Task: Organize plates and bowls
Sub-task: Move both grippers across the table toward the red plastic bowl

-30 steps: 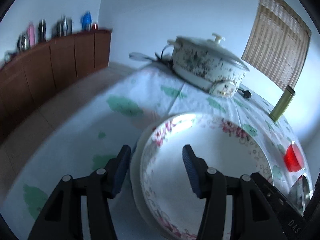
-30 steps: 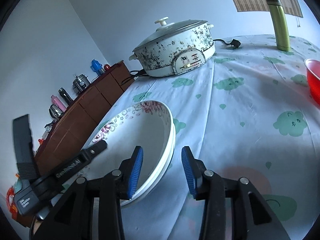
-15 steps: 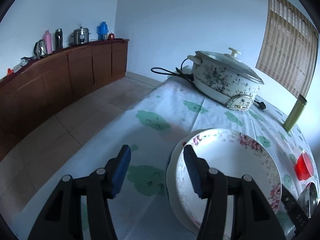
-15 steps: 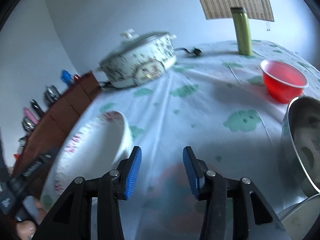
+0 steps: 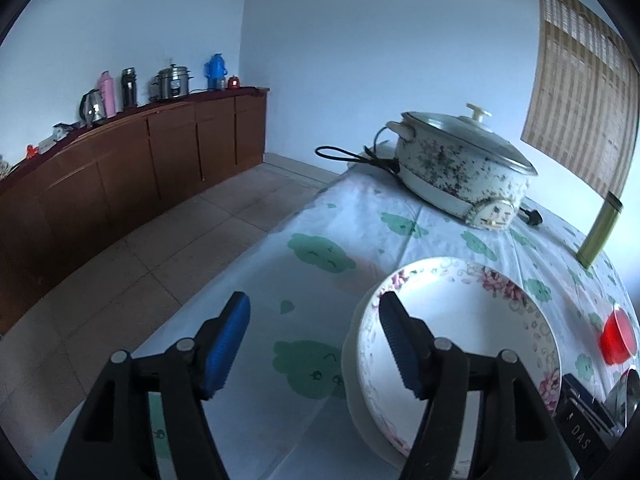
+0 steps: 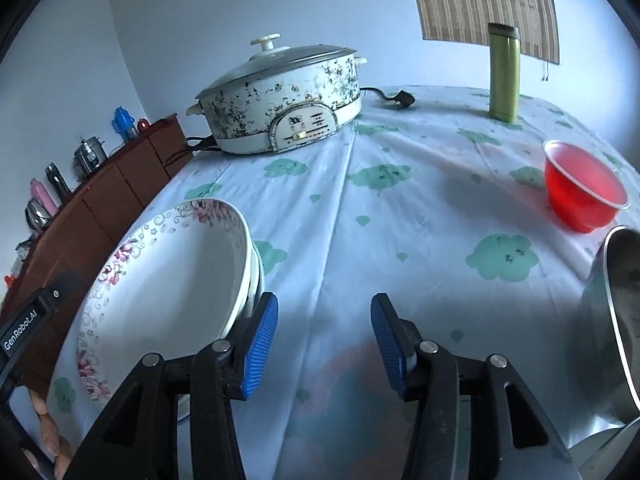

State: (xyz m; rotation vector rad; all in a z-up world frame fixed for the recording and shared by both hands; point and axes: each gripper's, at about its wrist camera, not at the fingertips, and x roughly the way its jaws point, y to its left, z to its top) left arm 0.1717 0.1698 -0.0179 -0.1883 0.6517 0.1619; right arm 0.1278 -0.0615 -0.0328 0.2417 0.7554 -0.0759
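Both tongs (image 5: pixel 312 340) (image 6: pixel 324 344) are opening, empty, flanking the floral plates (image 6: pixel 168 280).

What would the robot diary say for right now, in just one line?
left gripper: jaws opening, empty | right gripper: jaws opening, empty | floral plates: stacked on tablecloth | red bowl: apart

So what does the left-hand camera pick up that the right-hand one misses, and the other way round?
Only the left view shows the tiled floor and the left gripper, jaws opening on nothing. Only the right view shows the metal bowl and the right gripper, also opening, empty. Both show the stacked floral plates, the speckled electric pot, the red bowl and the green flask.
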